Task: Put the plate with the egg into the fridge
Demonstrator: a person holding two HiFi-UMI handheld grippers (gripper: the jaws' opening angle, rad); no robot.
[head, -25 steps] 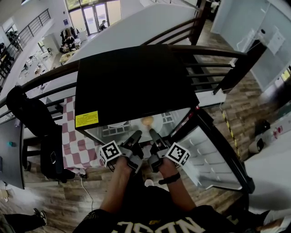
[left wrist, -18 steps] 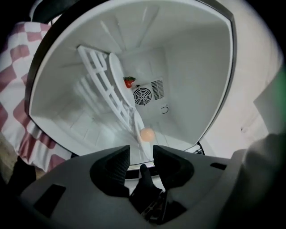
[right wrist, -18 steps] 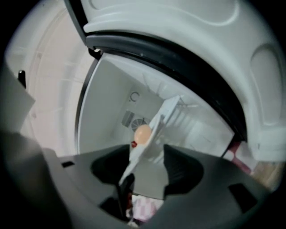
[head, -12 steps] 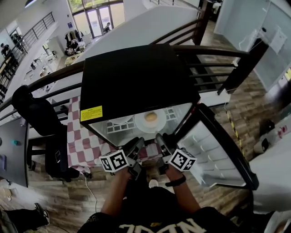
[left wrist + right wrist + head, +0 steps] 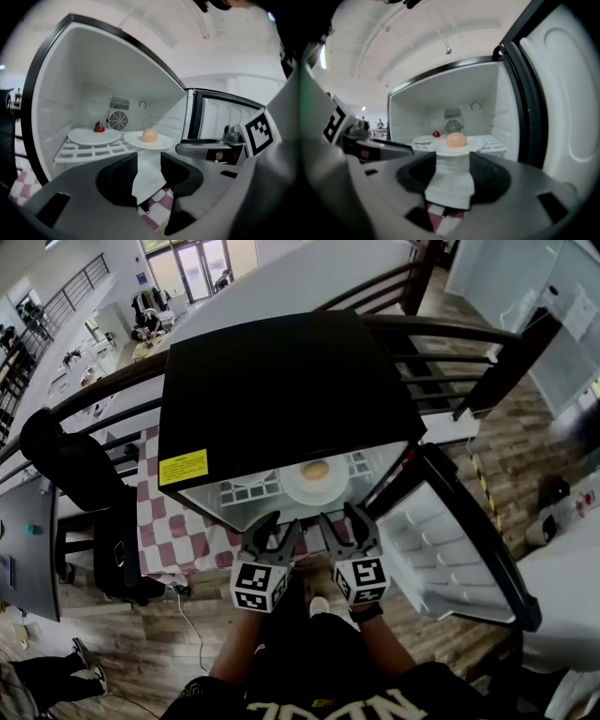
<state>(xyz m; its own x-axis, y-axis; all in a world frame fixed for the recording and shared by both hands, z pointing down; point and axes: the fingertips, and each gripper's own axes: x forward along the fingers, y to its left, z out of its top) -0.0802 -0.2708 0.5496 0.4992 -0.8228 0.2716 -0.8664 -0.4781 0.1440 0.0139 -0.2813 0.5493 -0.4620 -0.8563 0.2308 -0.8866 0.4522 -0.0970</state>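
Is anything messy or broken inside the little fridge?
Nothing stands out. The egg plate sits flat on the shelf beside a second plate, and the egg looks whole. Only the door stands open.

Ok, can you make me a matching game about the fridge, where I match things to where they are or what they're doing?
Things:
1. egg
2. small red thing
3. fridge door
4. left gripper

Places or states:
A. swung wide open, at the right
B. on the left plate
C. outside the fridge, jaws apart, holding nothing
D. on the right plate

Pairs: 1-D, 2-B, 3-A, 4-C
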